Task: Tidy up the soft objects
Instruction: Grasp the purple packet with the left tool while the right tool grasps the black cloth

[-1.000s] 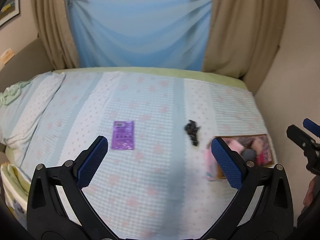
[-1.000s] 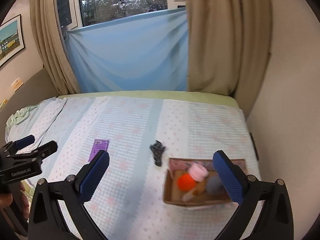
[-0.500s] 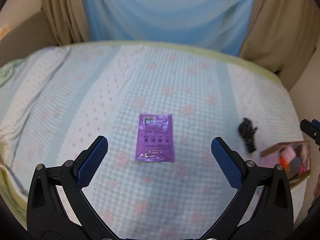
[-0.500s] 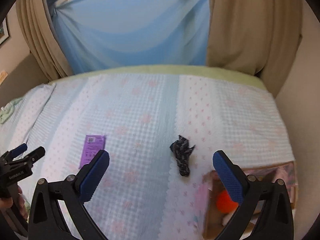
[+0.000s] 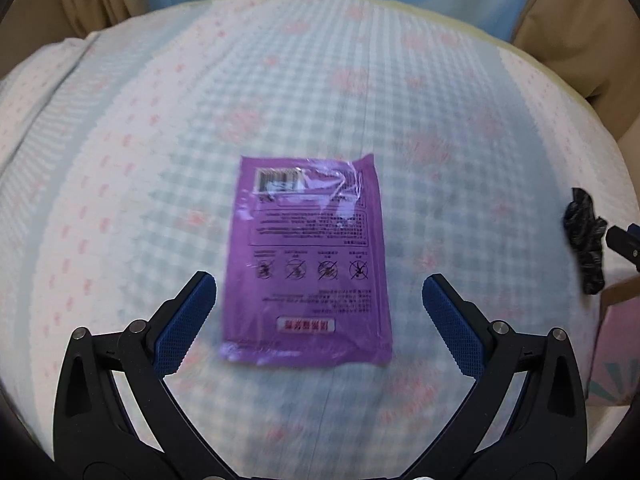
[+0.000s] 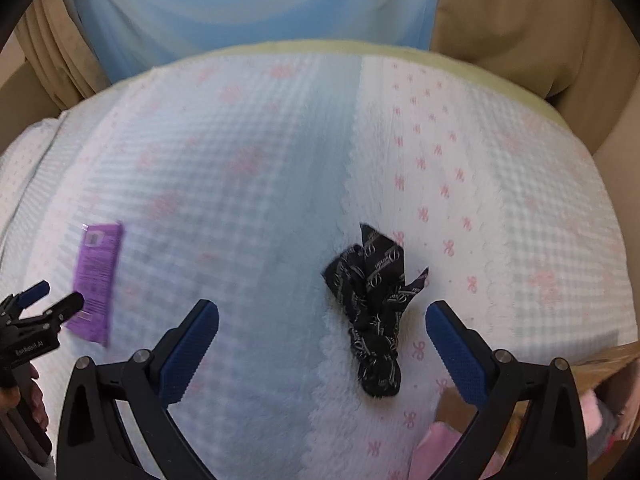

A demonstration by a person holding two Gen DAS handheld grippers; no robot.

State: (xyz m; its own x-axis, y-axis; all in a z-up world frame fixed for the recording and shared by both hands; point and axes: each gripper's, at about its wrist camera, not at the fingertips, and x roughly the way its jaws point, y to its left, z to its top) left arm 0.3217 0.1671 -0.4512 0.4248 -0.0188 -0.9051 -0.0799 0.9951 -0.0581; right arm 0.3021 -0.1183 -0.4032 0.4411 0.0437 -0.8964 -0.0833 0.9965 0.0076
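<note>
Jaws wide apart on both our grippers: left (image 5: 319, 312) straddles the pouch (image 5: 308, 260), right (image 6: 322, 338) straddles the scarf (image 6: 372, 312), gripping nothing.

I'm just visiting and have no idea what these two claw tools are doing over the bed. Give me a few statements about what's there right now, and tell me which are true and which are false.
1. The left gripper is open, its fingers either side of a purple packet. True.
2. The purple packet is crumpled into a ball. False: it lies flat on the bedspread.
3. The right gripper is clamped on the black patterned cloth. False: it is open, and the cloth lies loose on the bedspread between the fingers.
4. The black cloth is bunched up rather than spread out. True.
5. A cardboard box shows at the right edge of the right wrist view. True.
</note>
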